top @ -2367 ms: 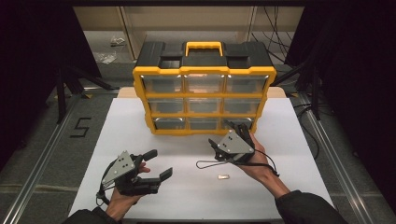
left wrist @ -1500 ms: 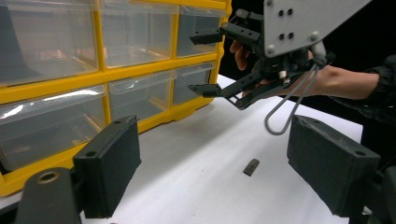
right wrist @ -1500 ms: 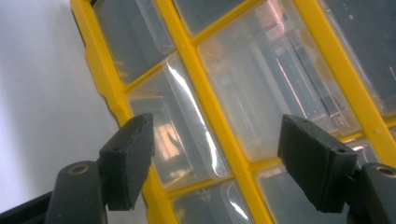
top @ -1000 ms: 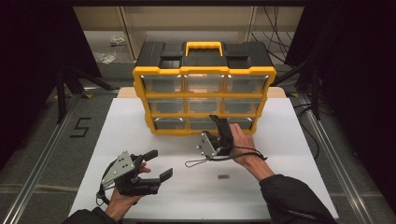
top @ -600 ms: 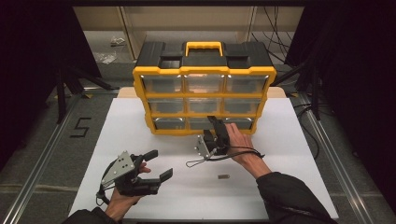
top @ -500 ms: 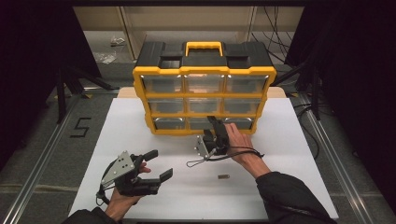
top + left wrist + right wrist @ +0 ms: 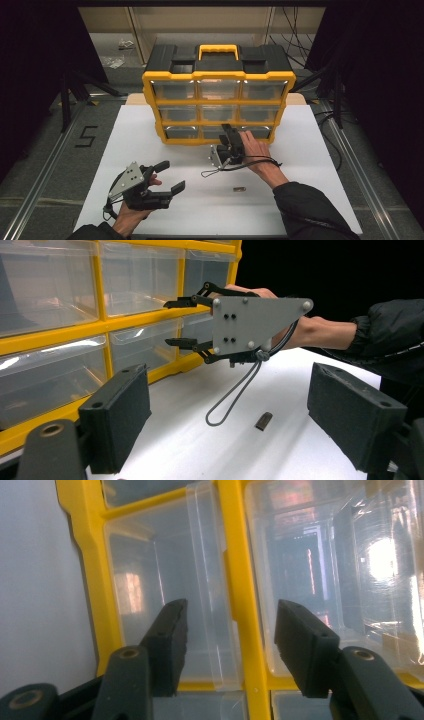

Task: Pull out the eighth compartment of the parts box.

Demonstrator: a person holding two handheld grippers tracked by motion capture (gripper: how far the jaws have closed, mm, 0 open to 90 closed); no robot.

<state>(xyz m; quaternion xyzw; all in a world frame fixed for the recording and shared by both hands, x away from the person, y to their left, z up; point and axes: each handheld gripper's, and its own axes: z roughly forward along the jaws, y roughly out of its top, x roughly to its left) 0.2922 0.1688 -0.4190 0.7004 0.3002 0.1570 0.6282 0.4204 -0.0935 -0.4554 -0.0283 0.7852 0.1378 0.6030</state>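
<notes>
Right tool (image 7: 227, 131) at bottom-row middle drawer (image 7: 200, 605) of yellow organizer (image 7: 218, 97) near bench far edge; jaws just closing, straddling drawer's clear handle lip, not yet pressing. Left tool (image 7: 167, 177) released, near front-left corner.

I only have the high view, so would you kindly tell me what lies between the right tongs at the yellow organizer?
Observer: In the right gripper view, the right tongs have just been closing, and a clear drawer's pull tab stands between the jaws, pads not yet pressing it.
Operator: Thank you. How is that gripper turned?
Observer: The left gripper view shows its jaws one above the other, with the grey plate facing sideways.
</notes>
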